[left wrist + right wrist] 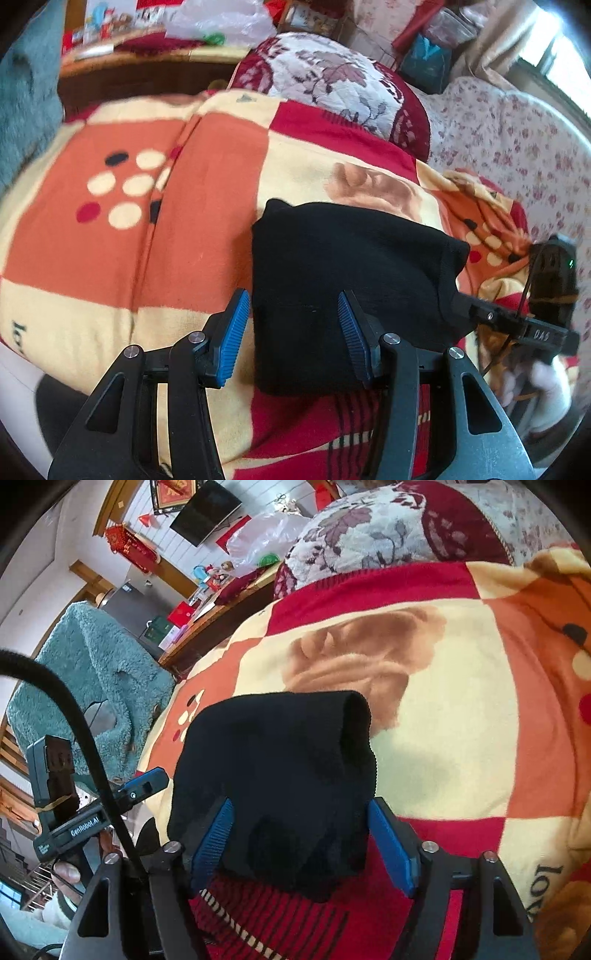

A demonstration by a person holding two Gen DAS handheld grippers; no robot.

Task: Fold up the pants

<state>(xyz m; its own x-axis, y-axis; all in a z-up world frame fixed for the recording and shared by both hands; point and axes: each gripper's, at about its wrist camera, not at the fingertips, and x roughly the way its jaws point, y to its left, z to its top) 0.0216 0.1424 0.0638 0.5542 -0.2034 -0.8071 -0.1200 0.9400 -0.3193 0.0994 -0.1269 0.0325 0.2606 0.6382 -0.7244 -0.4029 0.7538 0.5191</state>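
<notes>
1. Folded black pants (347,288) lie on the patterned blanket (147,240), reaching between both claws' spread fingers.
2. Left gripper (293,338): open, clamping nothing.
3. Right gripper (303,843): open around the pants' near edge.

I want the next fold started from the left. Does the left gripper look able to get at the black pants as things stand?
Probably yes. The left gripper is open right at the black pants on the blanket, with nothing between them.
</notes>
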